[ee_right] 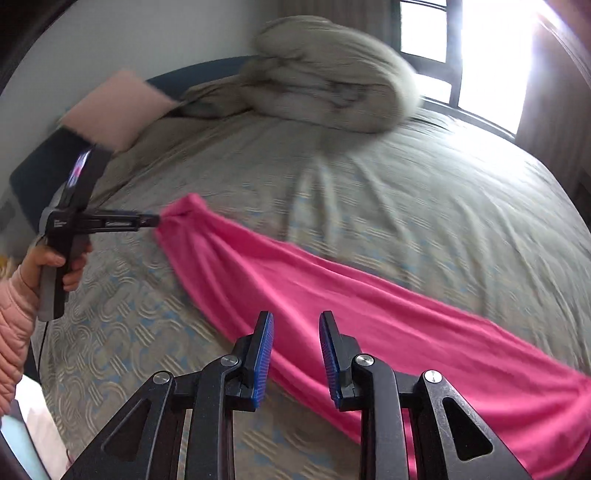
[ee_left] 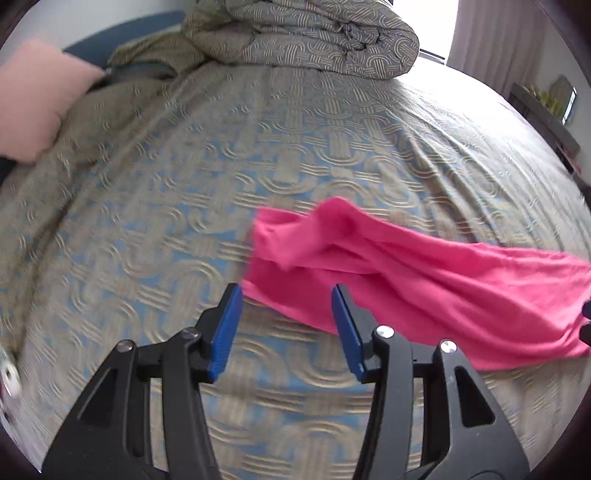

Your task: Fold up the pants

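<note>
Bright pink pants (ee_left: 424,280) lie stretched in a long band across the patterned bedspread (ee_left: 184,206), also seen in the right wrist view (ee_right: 332,295). My left gripper (ee_left: 286,295) is open, its blue pads just short of the near left end of the pants. In the right wrist view the left gripper (ee_right: 157,219) touches the bunched far end of the pants; from there I cannot tell if it grips. My right gripper (ee_right: 295,321) is open above the middle of the pants, holding nothing.
A rolled duvet (ee_left: 314,33) lies at the head of the bed, also seen in the right wrist view (ee_right: 332,74). A pink pillow (ee_left: 33,103) sits at the far left. A bright window (ee_right: 461,48) is behind the bed.
</note>
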The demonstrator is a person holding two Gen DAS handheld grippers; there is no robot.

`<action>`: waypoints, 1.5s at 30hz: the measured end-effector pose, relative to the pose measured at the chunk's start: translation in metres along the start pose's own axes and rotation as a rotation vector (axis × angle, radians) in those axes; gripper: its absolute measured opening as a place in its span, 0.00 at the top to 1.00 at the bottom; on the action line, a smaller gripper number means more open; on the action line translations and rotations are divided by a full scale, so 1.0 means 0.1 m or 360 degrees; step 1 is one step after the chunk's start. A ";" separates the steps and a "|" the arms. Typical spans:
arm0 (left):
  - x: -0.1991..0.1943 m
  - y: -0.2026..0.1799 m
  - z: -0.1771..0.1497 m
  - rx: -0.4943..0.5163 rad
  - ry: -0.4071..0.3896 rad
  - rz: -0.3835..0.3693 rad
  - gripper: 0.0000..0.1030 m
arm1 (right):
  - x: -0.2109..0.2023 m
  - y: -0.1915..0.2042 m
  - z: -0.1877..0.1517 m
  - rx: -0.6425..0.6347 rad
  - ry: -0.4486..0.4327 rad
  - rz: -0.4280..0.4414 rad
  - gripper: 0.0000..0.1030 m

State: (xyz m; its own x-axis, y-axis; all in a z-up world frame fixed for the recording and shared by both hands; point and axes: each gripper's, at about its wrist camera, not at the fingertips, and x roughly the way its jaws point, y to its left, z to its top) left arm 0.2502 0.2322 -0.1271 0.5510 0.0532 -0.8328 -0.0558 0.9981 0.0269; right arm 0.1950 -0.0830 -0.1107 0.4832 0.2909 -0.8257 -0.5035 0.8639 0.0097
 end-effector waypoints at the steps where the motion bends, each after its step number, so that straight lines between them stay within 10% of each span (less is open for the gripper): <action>1: 0.04 0.08 0.01 0.0025 -0.0005 -0.0003 0.50 | 0.17 0.17 0.09 -0.0039 0.0028 0.0042 0.75; 17: 0.32 0.23 0.01 0.0234 -0.0060 -0.0267 0.48 | 1.27 0.92 0.88 -0.0173 0.0109 0.0235 0.63; 28: 0.22 0.44 -0.10 0.0143 -0.0039 -0.0390 0.47 | 2.29 1.10 1.57 -0.0320 0.0387 0.0321 0.37; 29: 0.23 0.44 -0.10 0.0146 -0.0036 -0.0390 0.47 | 2.34 1.11 1.56 -0.0309 0.0399 0.0332 0.39; 31: 0.24 0.44 -0.11 0.0142 -0.0032 -0.0399 0.47 | 2.40 1.12 1.57 -0.0291 0.0418 0.0369 0.93; 32: 0.24 0.43 -0.11 0.0138 -0.0030 -0.0418 0.47 | 2.39 1.10 1.58 -0.0253 0.0413 0.0382 0.96; 45: 0.04 0.43 -0.14 -0.0061 -0.0160 -0.0897 0.35 | 1.60 0.70 1.72 0.0086 0.0208 0.1333 0.96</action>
State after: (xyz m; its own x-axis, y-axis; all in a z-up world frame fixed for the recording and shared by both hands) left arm 0.2383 0.2747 -0.1370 0.5807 -0.4820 -0.6561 0.2402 0.8714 -0.4277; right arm 0.3598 0.0947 -0.1451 -0.1219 0.7965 -0.5922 -0.6216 0.4039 0.6712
